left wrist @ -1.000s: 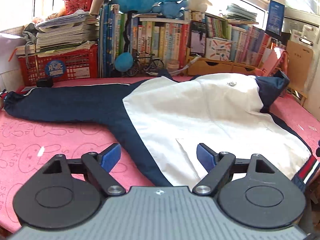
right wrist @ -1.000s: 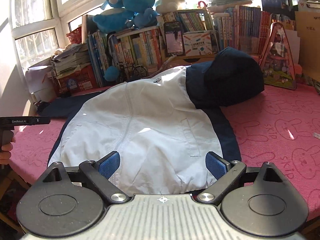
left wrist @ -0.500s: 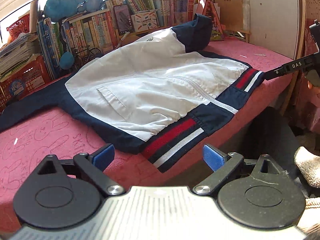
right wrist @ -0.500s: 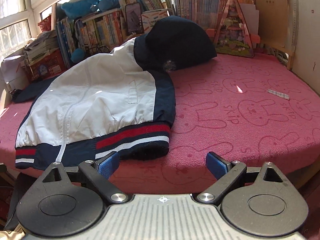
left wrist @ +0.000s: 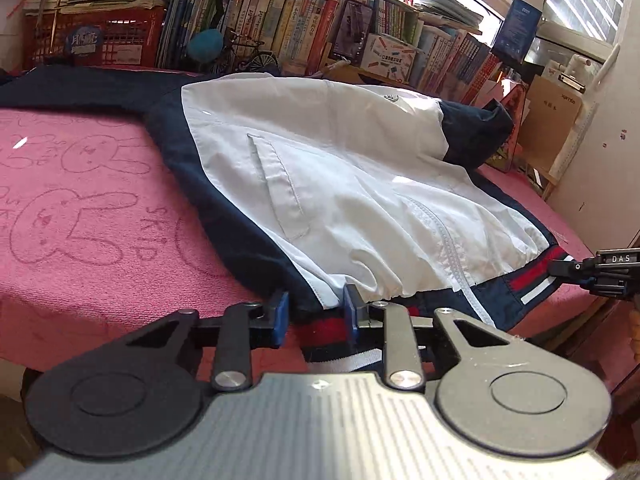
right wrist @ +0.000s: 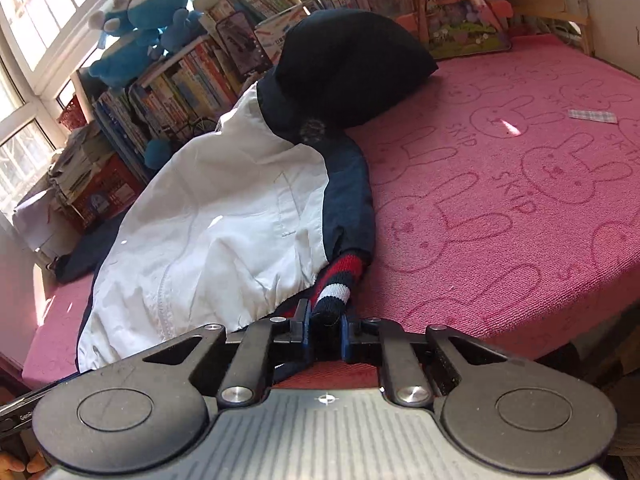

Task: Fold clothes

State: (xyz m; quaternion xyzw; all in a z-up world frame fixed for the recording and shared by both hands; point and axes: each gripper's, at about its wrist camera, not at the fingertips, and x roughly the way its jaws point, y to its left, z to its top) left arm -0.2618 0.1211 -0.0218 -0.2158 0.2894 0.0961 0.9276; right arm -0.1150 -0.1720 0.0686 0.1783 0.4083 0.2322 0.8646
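Partly hidden hem [right wrist: 334,300] between tongs [right wrist: 325,326]

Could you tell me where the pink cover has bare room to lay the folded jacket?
Mostly right of the jacket: bare pink cover from its navy side to the far edge, apart from a small checked strip. A smaller patch lies under the outstretched sleeve. The book row is crowded.

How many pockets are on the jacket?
2 on the jacket: one pocket in the left wrist view, another pocket across the zipper in the right wrist view. More may be hidden.
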